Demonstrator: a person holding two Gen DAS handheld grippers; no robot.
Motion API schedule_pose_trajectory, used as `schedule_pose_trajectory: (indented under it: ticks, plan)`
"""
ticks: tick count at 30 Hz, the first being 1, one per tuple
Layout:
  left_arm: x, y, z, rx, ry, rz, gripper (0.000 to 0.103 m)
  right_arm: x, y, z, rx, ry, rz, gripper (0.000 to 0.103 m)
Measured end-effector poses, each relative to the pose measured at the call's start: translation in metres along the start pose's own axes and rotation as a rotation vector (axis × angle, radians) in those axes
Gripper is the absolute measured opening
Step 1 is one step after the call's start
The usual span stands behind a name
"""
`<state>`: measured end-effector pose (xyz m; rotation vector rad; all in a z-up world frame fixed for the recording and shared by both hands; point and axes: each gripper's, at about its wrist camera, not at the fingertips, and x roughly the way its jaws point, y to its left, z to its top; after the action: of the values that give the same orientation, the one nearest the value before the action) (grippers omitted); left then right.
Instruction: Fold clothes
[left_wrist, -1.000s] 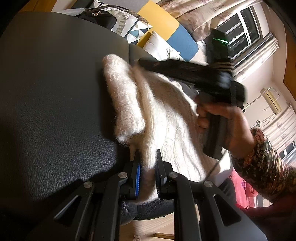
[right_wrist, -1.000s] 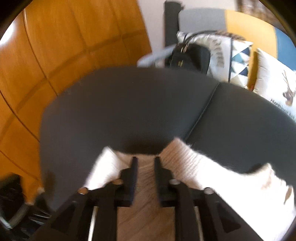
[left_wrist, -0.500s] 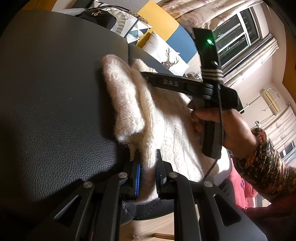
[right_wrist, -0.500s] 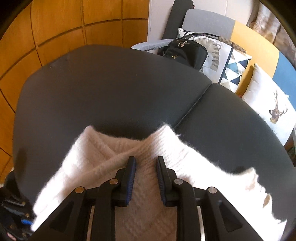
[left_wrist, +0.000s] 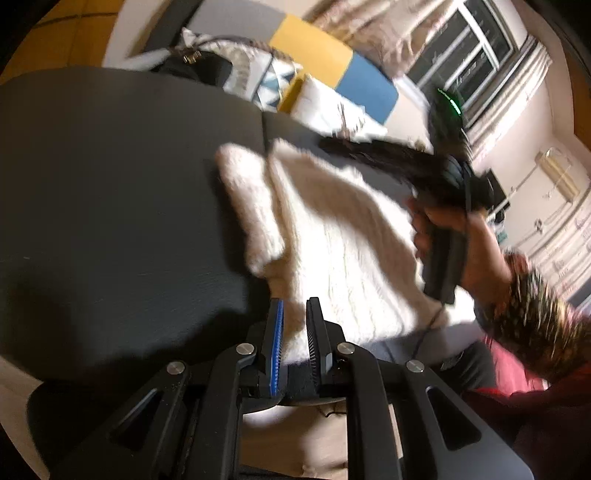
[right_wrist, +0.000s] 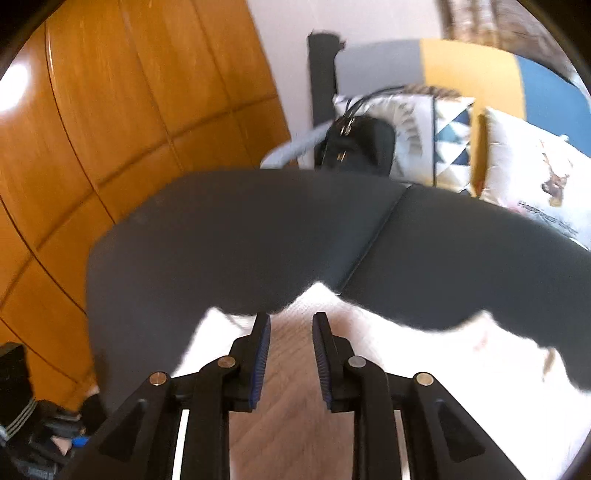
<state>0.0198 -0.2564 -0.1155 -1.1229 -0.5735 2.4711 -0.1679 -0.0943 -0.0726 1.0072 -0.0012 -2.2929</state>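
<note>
Left wrist view, blurred by motion. Black leather seat (left_wrist: 110, 206) fills the left half; a seam splits it into two cushions. White knit sweater (left_wrist: 332, 236) lies across the seam, toward the seat's near edge, with one sleeve (left_wrist: 251, 206) folded onto its left side. Left hand-held gripper (left_wrist: 294, 332) sits at the near hem: jaws nearly together, clamped on a fold of the knit, blue pad showing on the left finger (left_wrist: 277, 332). Right of the sweater, a hand (left_wrist: 454, 240) in a patterned sleeve (left_wrist: 532, 306) grips the right hand-held gripper (left_wrist: 332, 146), which reaches over the sweater's far edge; its tips are smeared, state not readable here. Beyond the seat's far edge: black bag (left_wrist: 199, 64), patterned cushions (left_wrist: 266, 85), window (left_wrist: 469, 48) at far right.

Right wrist view, also blurred. Wood panelling (right_wrist: 110, 129) at left, seat (right_wrist: 258, 240) in the middle, bag (right_wrist: 358, 144) and cushions (right_wrist: 443, 129) behind its far edge. Sweater (right_wrist: 424, 369) spreads from bottom centre to the right, its far edge notched near the seam. Right hand-held gripper (right_wrist: 290, 332) is over the sweater at that notch, jaws a short way apart with knit visible in the gap. Cannot tell whether the pads press the fabric or merely straddle it.
</note>
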Motion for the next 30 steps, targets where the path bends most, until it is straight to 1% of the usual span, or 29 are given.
schedule_pose_trajectory:
  ticks: [3, 5, 7, 8, 10, 12, 13, 14, 17, 19, 20, 23, 26, 28, 29, 30]
  plan:
    - [-0.011, -0.005, 0.013, -0.008, -0.086, 0.009, 0.014, -0.017, -0.001, -0.014, -0.031, 0.038, -0.057, 0.024]
    - [-0.009, -0.017, 0.022, 0.001, -0.118, 0.005, 0.014, -0.021, -0.002, -0.026, -0.063, 0.06, -0.095, 0.024]
    - [0.008, -0.033, 0.034, 0.04, -0.113, 0.008, 0.014, -0.018, -0.002, -0.037, -0.09, 0.08, -0.117, 0.024]
    - [0.02, -0.042, 0.04, 0.071, -0.101, 0.024, 0.014, -0.015, -0.002, -0.041, -0.096, 0.092, -0.13, 0.024]
    - [0.046, -0.059, 0.047, 0.148, -0.066, 0.082, 0.014, -0.013, -0.001, -0.048, -0.103, 0.096, -0.14, 0.024]
    - [0.075, -0.064, 0.053, 0.199, -0.033, 0.178, 0.014, -0.01, 0.0, -0.05, -0.122, 0.089, -0.148, 0.024]
    - [0.088, -0.063, 0.057, 0.201, -0.018, 0.216, 0.014, -0.007, -0.002, -0.05, -0.126, 0.082, -0.142, 0.024]
    - [0.099, -0.059, 0.061, 0.193, -0.003, 0.236, 0.014, -0.005, -0.004, -0.05, -0.125, 0.075, -0.134, 0.025]
    - [0.115, -0.046, 0.061, 0.151, 0.014, 0.3, 0.014, -0.007, -0.02, -0.052, -0.028, 0.054, -0.068, 0.025]
    - [0.116, -0.036, 0.061, 0.105, -0.01, 0.301, 0.016, -0.008, -0.028, -0.055, 0.016, 0.038, -0.034, 0.025]
    - [0.115, -0.033, 0.061, 0.089, -0.017, 0.305, 0.015, -0.008, -0.03, -0.056, 0.026, 0.031, -0.026, 0.025]
    - [0.114, -0.027, 0.052, 0.075, -0.057, 0.31, 0.009, -0.006, -0.022, -0.059, -0.011, 0.016, -0.066, 0.025]
    - [0.113, -0.028, 0.042, 0.093, -0.105, 0.322, 0.009, -0.004, -0.013, -0.06, -0.052, 0.011, -0.109, 0.026]
    - [0.117, -0.032, 0.042, 0.124, -0.113, 0.347, 0.009, -0.004, -0.013, -0.057, -0.053, 0.029, -0.106, 0.026]
    - [0.118, -0.033, 0.043, 0.133, -0.11, 0.349, 0.009, -0.008, -0.013, -0.053, -0.041, 0.045, -0.097, 0.026]
    - [0.118, -0.031, 0.044, 0.134, -0.109, 0.342, 0.009, -0.017, -0.013, -0.051, -0.012, 0.037, -0.089, 0.026]
